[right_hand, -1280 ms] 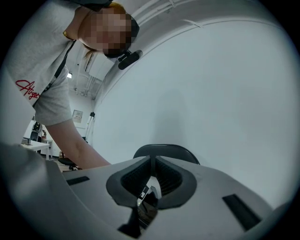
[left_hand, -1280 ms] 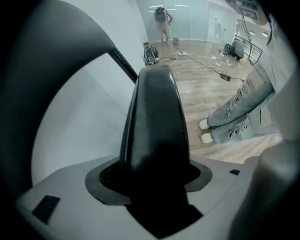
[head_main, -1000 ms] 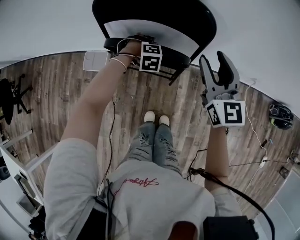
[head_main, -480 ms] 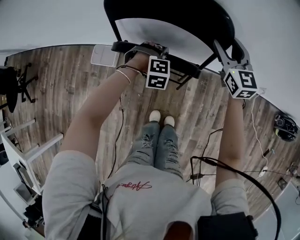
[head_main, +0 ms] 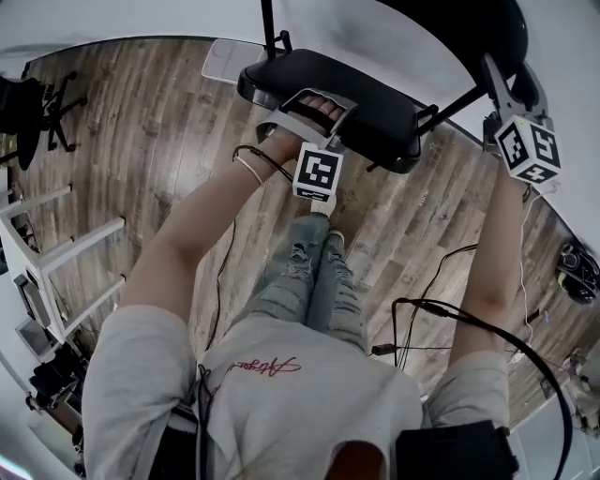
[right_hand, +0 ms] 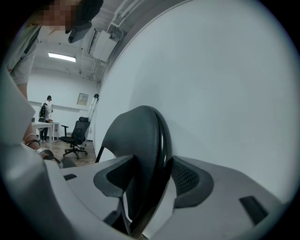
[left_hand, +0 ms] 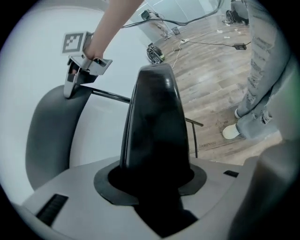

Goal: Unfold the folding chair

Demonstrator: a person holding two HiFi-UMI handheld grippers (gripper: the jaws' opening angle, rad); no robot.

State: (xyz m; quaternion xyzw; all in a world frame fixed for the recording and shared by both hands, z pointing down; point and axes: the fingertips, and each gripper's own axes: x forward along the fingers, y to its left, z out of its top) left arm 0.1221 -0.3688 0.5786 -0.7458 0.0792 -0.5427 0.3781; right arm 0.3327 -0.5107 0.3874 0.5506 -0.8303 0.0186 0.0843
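The black folding chair stands against the white wall. Its seat (head_main: 366, 94) is swung partway down toward me, and its backrest (head_main: 478, 28) stays up by the wall. My left gripper (head_main: 309, 105) is shut on the seat's near edge, which fills the gap as a dark wedge (left_hand: 157, 122) in the left gripper view. My right gripper (head_main: 503, 75) straddles the backrest's side edge. Its pads stand wide on either side of the backrest (right_hand: 140, 150), and I see no squeeze. From the left gripper view, the right gripper (left_hand: 77, 77) shows at the backrest's rim (left_hand: 47, 136).
My feet (head_main: 323, 234) stand on the wood floor just below the seat. Cables (head_main: 441, 309) trail on the floor at right. A black office chair (head_main: 33, 112) and white furniture (head_main: 56, 272) are at left. A flat white panel (head_main: 225, 58) lies on the floor behind the seat.
The right gripper came from free air onto the backrest's edge. The left gripper pulled the seat's front edge down and toward me, so the seat has swung away from the backrest.
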